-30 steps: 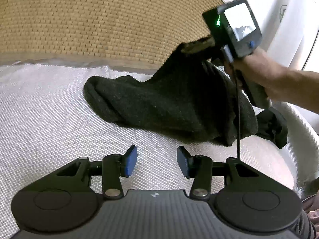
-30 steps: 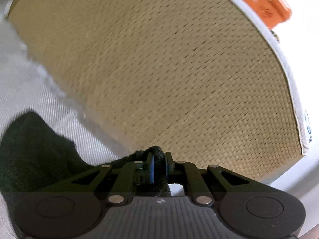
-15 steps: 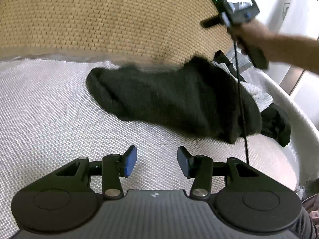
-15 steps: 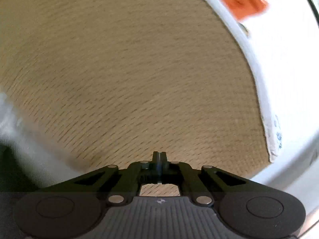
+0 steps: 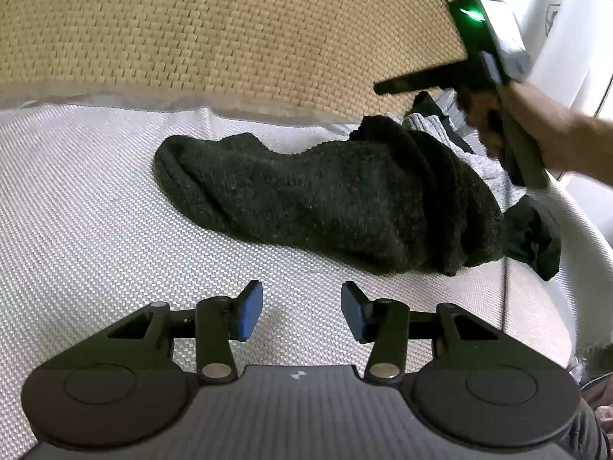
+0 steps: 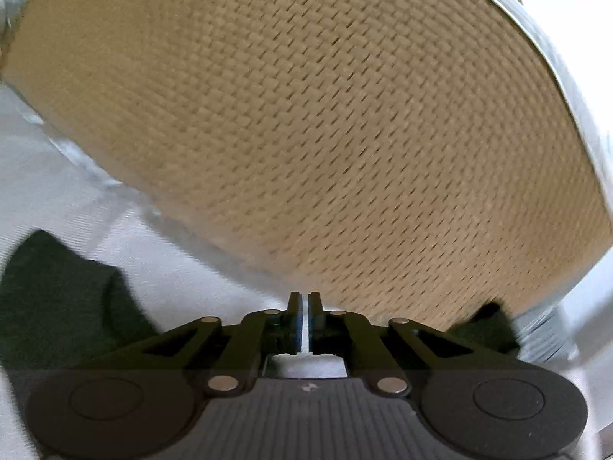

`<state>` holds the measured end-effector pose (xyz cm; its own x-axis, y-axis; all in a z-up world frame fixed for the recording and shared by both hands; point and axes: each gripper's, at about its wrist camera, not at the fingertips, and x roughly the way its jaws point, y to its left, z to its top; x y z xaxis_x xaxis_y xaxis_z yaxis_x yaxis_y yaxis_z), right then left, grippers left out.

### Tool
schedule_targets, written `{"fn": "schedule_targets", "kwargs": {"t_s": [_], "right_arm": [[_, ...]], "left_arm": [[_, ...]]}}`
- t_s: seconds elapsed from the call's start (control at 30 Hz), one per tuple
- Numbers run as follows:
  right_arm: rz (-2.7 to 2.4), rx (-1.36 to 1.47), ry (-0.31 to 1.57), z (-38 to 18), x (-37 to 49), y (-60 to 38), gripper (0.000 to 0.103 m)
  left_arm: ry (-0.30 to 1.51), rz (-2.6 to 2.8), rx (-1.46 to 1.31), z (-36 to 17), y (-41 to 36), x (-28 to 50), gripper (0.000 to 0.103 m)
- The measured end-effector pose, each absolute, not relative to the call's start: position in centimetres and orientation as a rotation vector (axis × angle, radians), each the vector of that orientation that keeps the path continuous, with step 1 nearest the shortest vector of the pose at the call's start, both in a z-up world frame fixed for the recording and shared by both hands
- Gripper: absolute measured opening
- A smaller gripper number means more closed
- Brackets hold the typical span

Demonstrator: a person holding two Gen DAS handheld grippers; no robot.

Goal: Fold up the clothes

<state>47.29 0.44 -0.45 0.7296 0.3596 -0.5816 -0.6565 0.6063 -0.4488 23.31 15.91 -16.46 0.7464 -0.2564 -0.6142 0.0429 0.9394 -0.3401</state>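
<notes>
A dark knitted garment lies crumpled on the white woven surface; in the right wrist view it shows as a dark knitted garment at the lower left. My left gripper hovers open just in front of it, with nothing between its blue pads. A hand holds my right gripper above the garment's right end, clear of the cloth. From its own camera the right gripper has its fingers nearly together, a thin slit between them, holding nothing.
A tan woven cushion rises behind the garment. A light grey garment and a black cloth lie at the right, near the surface's rounded edge. A thin cable hangs from the right gripper.
The right gripper let go of the dark garment's raised corner and lifted away, then came back lower. The garment dropped flat. The left gripper has stayed open and almost still.
</notes>
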Motion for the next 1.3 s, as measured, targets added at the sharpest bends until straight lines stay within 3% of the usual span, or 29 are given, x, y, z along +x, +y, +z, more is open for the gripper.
{"fn": "schedule_targets", "kwargs": {"t_s": [0.13,0.2,0.3,0.63,0.73,0.83,0.93,1.07,1.3], "right_arm": [[0.66,-0.586,0.48,-0.8,44.9,-2.5,0.006],[0.686,-0.519,0.468,-0.9,42.7,-4.8,0.021],[0.716,-0.435,0.429,-1.5,39.1,-8.2,0.034],[0.749,-0.36,0.39,-5.7,31.7,-15.0,0.037],[0.768,-0.324,0.405,-6.2,31.2,-15.1,0.037],[0.777,-0.298,0.41,-6.3,31.1,-14.8,0.037],[0.783,-0.27,0.404,-6.2,31.3,-14.7,0.039],[0.778,-0.233,0.403,-6.3,31.6,-14.8,0.04],[0.794,-0.252,0.384,-6.5,32.4,-14.0,0.055]], "left_arm": [[0.714,-0.132,-0.297,-16.9,15.4,23.3,0.049],[0.716,-0.098,-0.27,-17.1,15.2,23.4,0.049],[0.725,-0.042,-0.203,-17.3,14.6,23.6,0.049],[0.719,0.17,0.01,-20.2,12.5,23.0,0.053],[0.675,0.215,0.054,-21.5,12.5,22.7,0.064],[0.657,0.234,0.076,-21.6,12.6,23.0,0.066],[0.653,0.258,0.091,-22.2,12.7,23.4,0.082],[0.649,0.278,0.095,-22.4,12.7,23.4,0.085],[0.636,0.294,0.127,-22.7,12.3,23.5,0.088]]}}
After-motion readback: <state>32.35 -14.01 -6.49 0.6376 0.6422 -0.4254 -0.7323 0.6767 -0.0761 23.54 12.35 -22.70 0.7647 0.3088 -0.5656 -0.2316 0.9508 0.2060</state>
